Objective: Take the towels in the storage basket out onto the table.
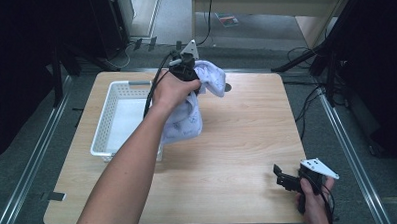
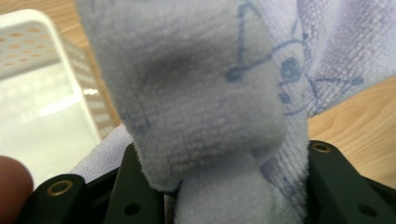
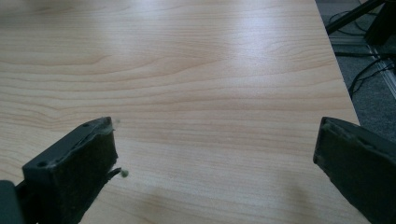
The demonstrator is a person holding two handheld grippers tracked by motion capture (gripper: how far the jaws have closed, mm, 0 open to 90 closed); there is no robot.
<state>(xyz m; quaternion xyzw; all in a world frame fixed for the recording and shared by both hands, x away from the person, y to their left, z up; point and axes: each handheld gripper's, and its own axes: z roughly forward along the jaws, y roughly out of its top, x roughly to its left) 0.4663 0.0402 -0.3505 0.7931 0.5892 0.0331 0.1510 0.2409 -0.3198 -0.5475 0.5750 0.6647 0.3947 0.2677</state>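
A pale blue towel (image 1: 189,115) with a darker blue line print is held up off the table, bunched and hanging. Its lower end is draped just beside the white basket (image 1: 117,120), near the right rim.

left gripper (image 1: 187,67) clamped (raised), right gripper (image 1: 284,179) seemingly agape

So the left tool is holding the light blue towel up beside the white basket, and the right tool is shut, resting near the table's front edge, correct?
Not quite: the right tool is open, its jaws wide apart in the right gripper view. The rest holds: the left tool holds the light blue towel up beside the white basket.
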